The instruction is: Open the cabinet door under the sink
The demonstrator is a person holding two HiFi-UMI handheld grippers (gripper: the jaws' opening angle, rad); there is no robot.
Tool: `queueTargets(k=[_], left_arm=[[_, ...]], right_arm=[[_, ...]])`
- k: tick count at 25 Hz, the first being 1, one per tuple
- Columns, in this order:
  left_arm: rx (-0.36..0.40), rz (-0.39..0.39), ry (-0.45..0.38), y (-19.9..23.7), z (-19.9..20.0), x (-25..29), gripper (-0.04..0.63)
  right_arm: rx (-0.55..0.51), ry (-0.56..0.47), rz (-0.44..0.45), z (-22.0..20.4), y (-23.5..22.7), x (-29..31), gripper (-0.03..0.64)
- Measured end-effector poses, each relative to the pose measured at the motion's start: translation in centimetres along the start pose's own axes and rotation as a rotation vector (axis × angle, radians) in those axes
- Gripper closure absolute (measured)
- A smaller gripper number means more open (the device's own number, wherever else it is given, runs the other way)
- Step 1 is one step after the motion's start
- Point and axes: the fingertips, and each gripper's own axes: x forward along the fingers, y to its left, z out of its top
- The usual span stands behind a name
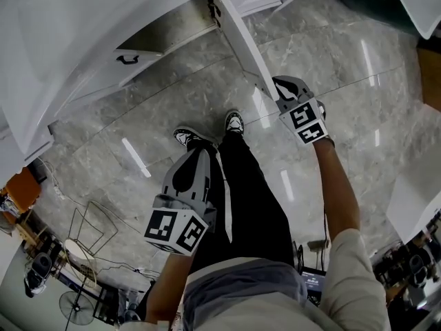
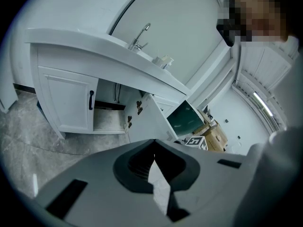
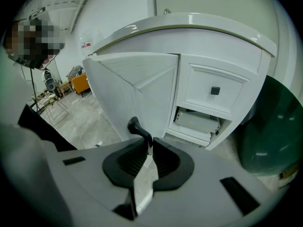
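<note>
Head view: the cabinet door [image 1: 241,40] stands swung out under the counter [image 1: 62,33]; left gripper view: the left gripper [image 2: 154,157] is closed and empty; right gripper view: the right gripper [image 3: 149,148] pinches the handle [image 3: 138,128] by its end, which may slip free if pulled askew.

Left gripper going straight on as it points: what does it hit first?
Most likely the open cabinet door: its inner face sits just above the shut tips of the left gripper in its own view. Nothing shows between them, but depth is unclear.
</note>
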Motion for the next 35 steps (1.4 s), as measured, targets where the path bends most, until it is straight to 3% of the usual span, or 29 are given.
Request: queueTargets(k=[13, 18, 23, 35], left_arm=[[0.016, -0.004, 0.004, 0.7, 0.8, -1.0, 0.595], [0.009, 0.002, -0.002, 1.1, 0.6, -0.7, 0.595], [0.016, -0.009, -0.006, 0.4, 0.7, -0.8, 0.594], [0.030, -0.028, -0.056, -2.1, 2.9, -2.3, 0.594]], right_arm=[[-0.061, 0.065, 0.085, -0.5, -0.4, -0.5, 0.557], [0.032, 0.052, 0.084, -1.0, -0.9, -1.7, 0.557], [0.218, -0.030, 0.036, -0.5, -2.1, -3.6, 0.560], [0.277, -0.087, 0.011, 2.1, -1.1, -7.7, 0.581]])
